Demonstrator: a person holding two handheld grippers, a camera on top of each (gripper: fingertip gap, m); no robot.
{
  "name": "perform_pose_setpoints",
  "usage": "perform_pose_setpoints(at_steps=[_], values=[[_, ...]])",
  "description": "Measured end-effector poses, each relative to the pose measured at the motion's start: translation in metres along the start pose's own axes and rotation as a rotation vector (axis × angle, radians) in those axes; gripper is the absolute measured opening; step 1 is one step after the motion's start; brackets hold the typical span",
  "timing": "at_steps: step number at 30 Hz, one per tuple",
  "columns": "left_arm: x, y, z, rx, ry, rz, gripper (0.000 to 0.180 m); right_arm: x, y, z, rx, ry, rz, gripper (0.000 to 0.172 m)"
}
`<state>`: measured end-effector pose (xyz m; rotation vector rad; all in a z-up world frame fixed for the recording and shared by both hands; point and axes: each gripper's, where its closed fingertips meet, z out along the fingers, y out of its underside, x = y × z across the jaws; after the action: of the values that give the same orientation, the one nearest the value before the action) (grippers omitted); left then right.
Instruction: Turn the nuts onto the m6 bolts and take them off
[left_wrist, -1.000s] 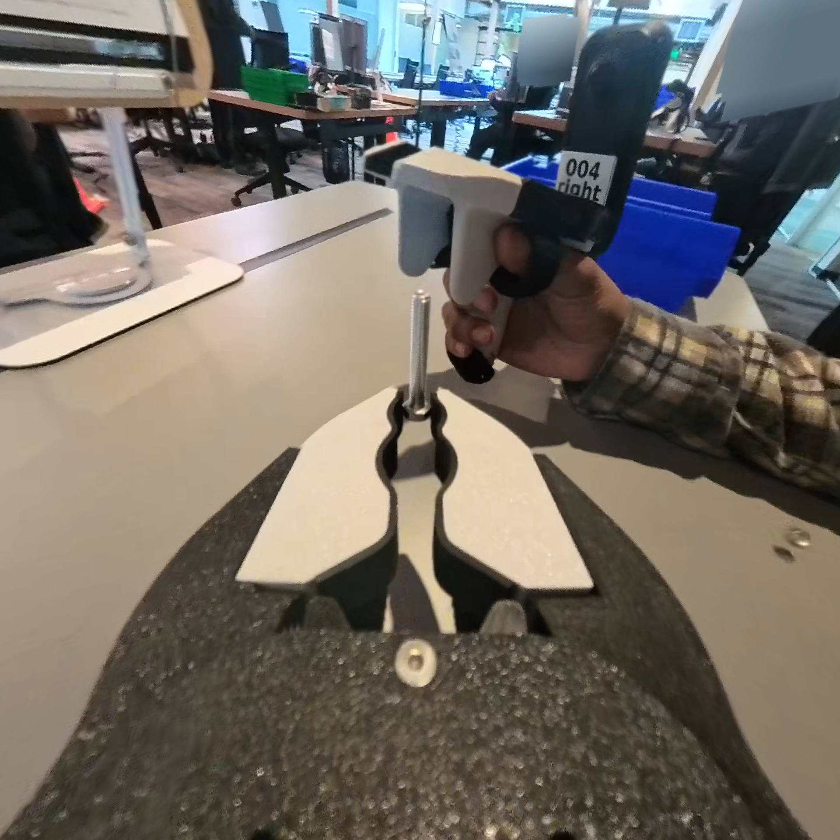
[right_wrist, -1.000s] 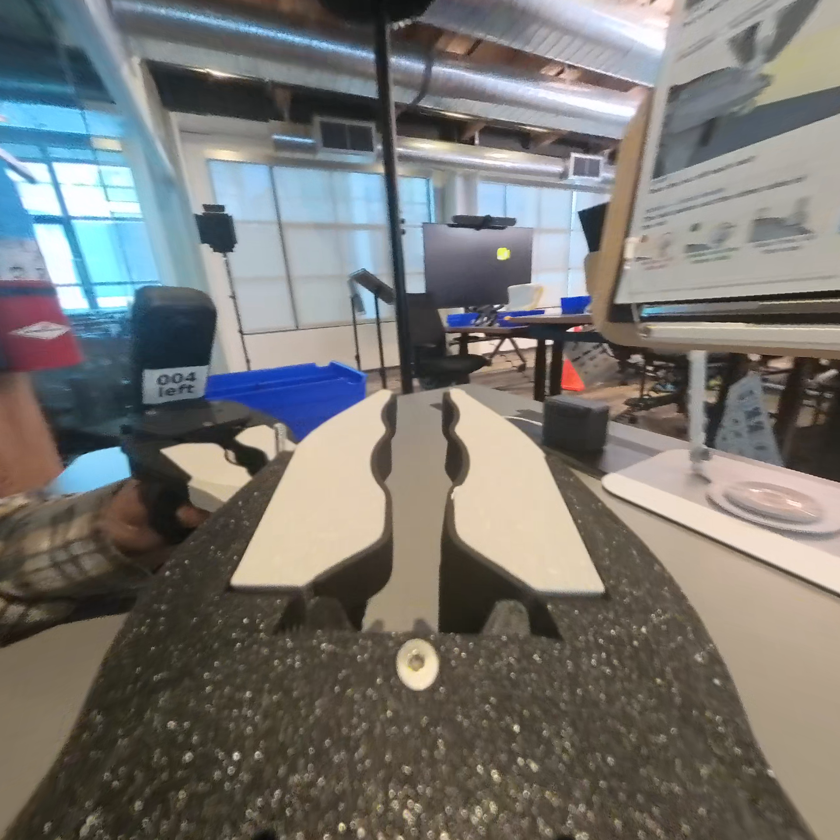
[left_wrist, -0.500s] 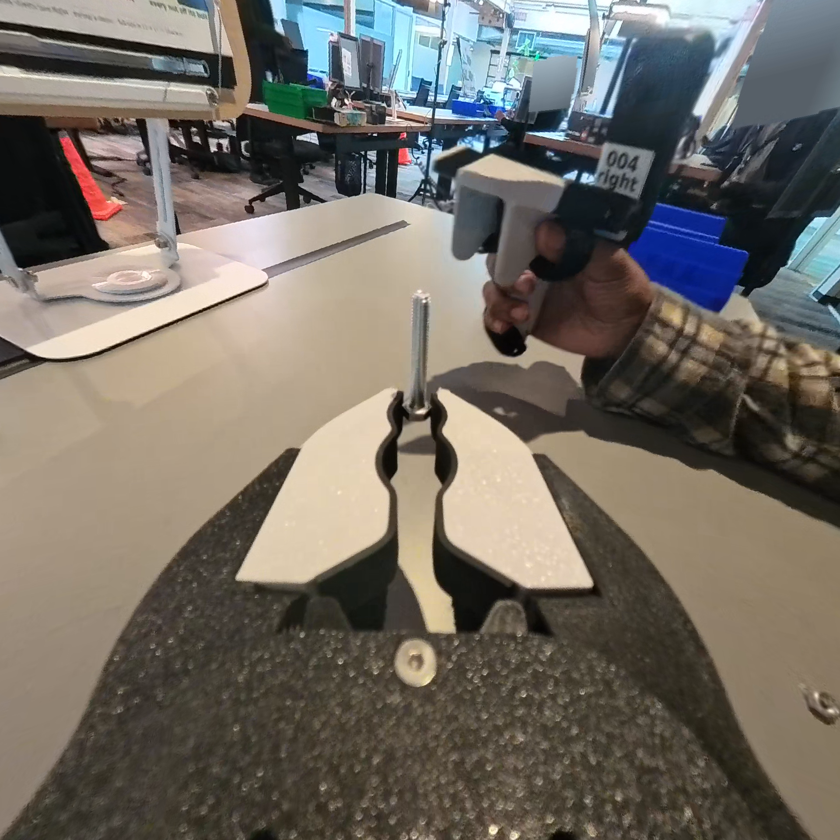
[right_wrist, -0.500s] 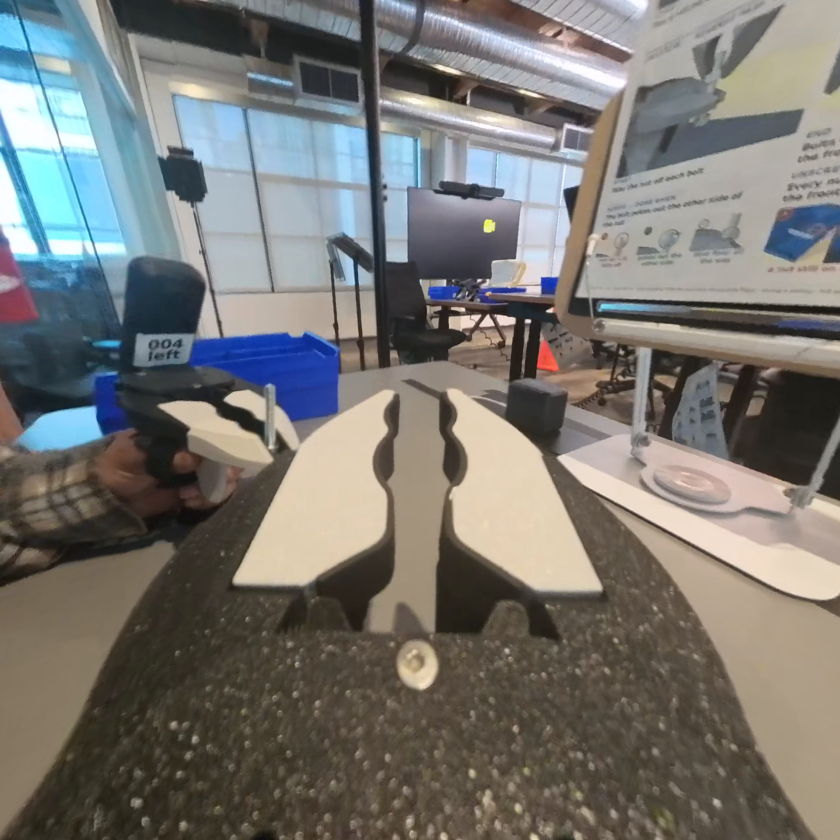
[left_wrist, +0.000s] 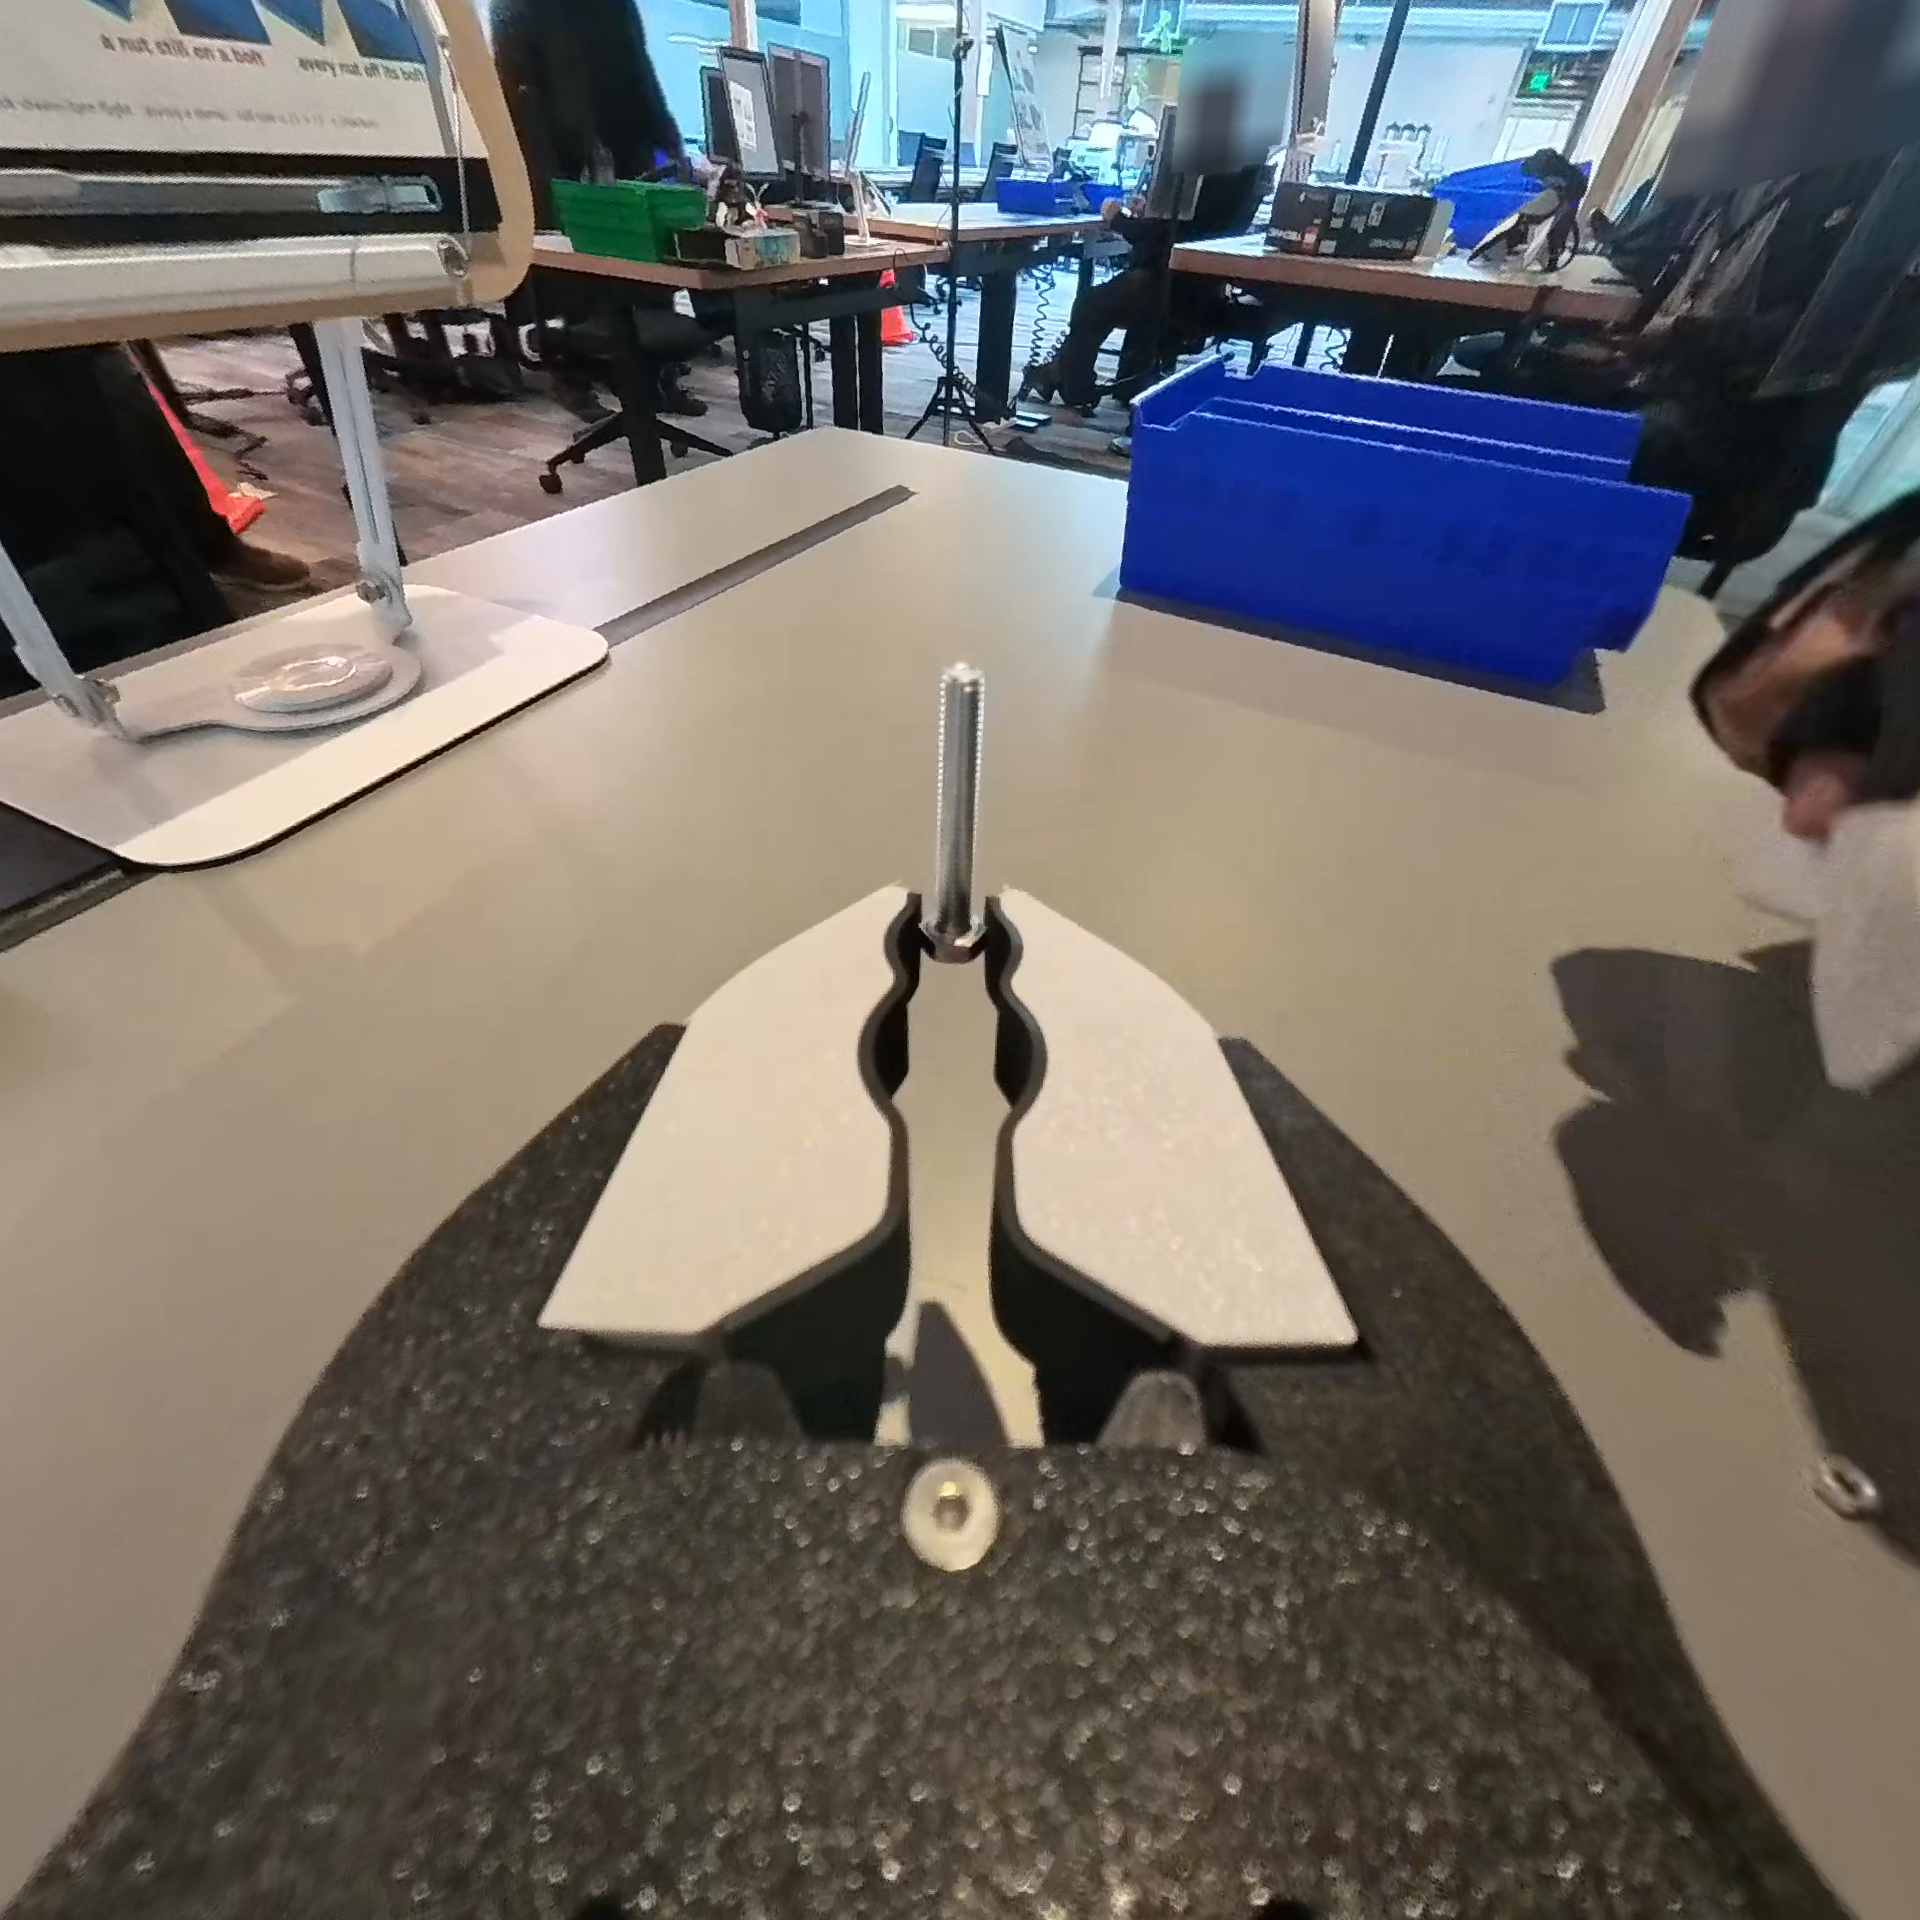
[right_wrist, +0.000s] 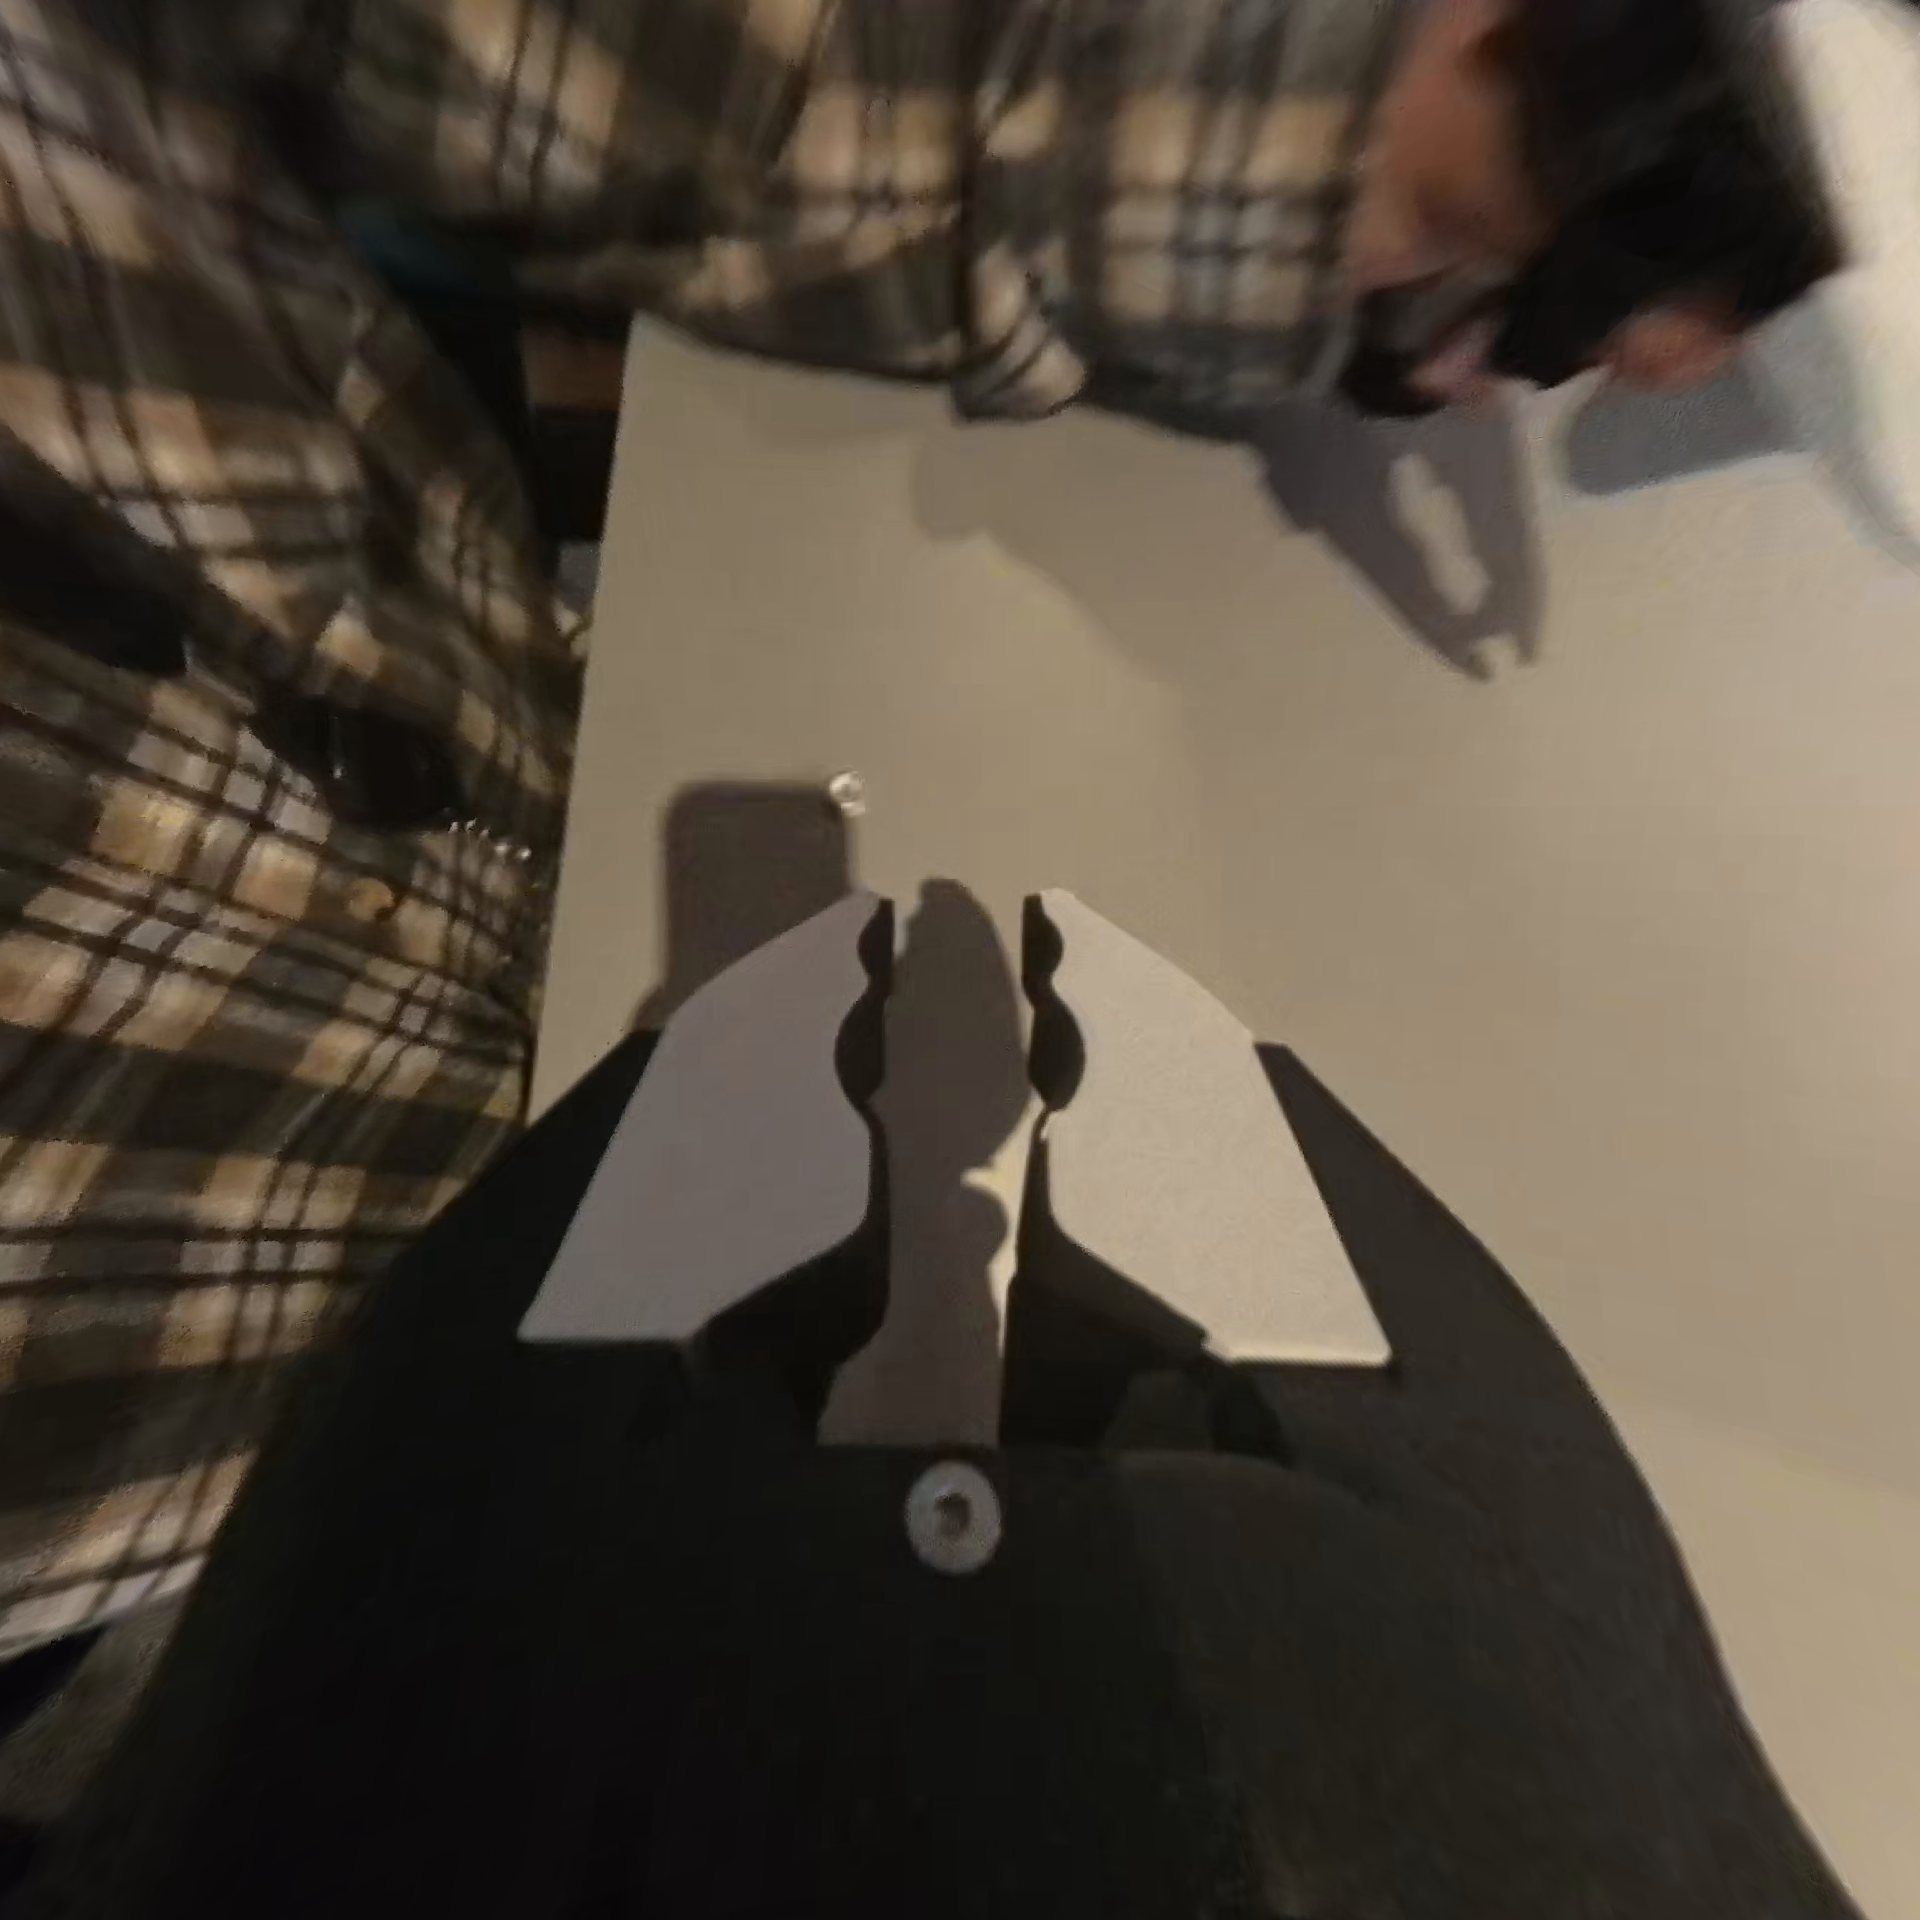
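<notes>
Bolt (left_wrist: 958, 800) upright, head clamped at left gripper (left_wrist: 956, 930) tips.

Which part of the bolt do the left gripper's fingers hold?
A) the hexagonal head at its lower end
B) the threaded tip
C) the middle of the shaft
A: the fingers of the left gripper press on the hexagonal head of the bolt, and its bare threaded shaft stands upright above them.

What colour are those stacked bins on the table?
Bright blue bins; the left wrist view shows them best.
</notes>
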<state>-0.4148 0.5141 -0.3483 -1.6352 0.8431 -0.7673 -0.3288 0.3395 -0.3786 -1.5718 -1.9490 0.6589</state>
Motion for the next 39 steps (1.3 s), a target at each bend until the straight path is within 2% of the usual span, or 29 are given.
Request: perform_pose_setpoints(at_steps=[3, 8, 19, 39], values=[[-0.001, 0.001, 0.0, -0.012, -0.011, 0.02, 0.011, -0.018, 0.001, 0.026, -0.129, -0.09, -0.031, 0.022], [-0.006, 0.0, -0.005, -0.014, -0.036, 0.047, 0.011, -0.027, 0.002, 0.059, -0.204, -0.195, -0.004, 0.015], [-0.012, 0.001, -0.01, -0.029, -0.05, 0.036, 0.011, -0.029, 0.012, 0.07, -0.468, -0.248, -0.128, 0.019], [-0.018, 0.001, -0.015, -0.029, -0.072, 0.037, 0.011, -0.03, 0.015, 0.083, -0.557, -0.308, -0.188, 0.008]])
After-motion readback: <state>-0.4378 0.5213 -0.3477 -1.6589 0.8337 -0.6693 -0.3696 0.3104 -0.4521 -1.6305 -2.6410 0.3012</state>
